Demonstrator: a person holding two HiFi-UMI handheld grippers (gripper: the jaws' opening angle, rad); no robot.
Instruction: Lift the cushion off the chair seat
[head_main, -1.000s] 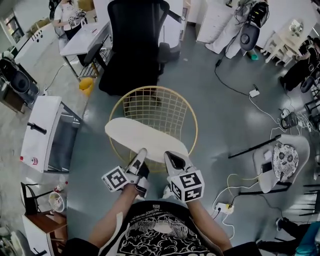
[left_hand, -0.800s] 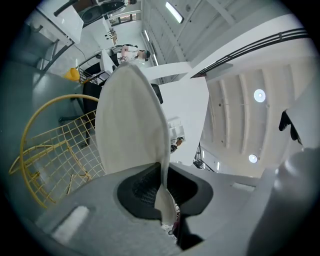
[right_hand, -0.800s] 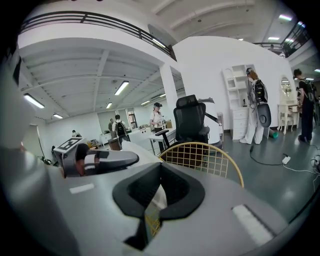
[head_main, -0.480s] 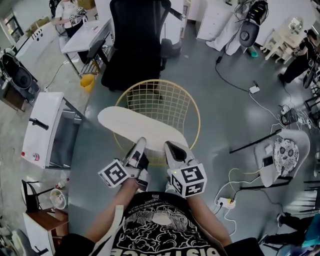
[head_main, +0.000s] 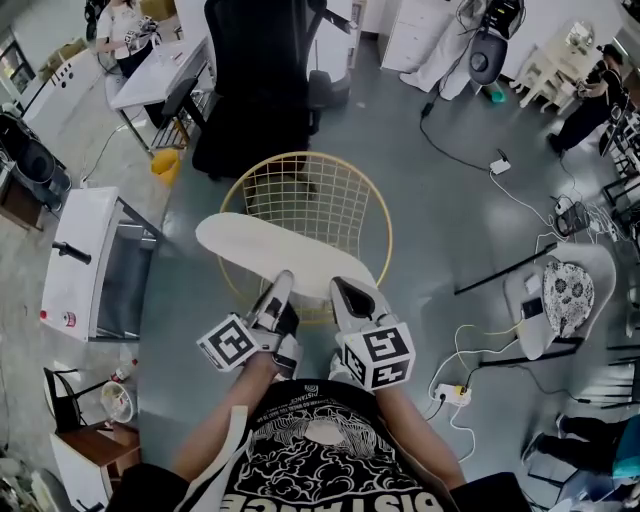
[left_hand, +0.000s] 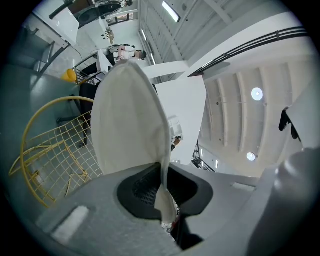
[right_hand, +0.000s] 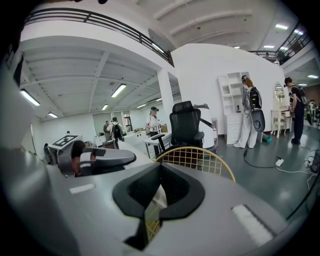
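I see the cushion (head_main: 275, 255) risen off the chair (head_main: 385, 235); left tongs (head_main: 283, 290) and right tongs (head_main: 343, 295) clench its near edge, long axis crosswise.

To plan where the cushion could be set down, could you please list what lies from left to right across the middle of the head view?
White cabinet → yellow wire chair → white chair with a patterned pad. The cushion overlaps the wire chair, so it is left out.
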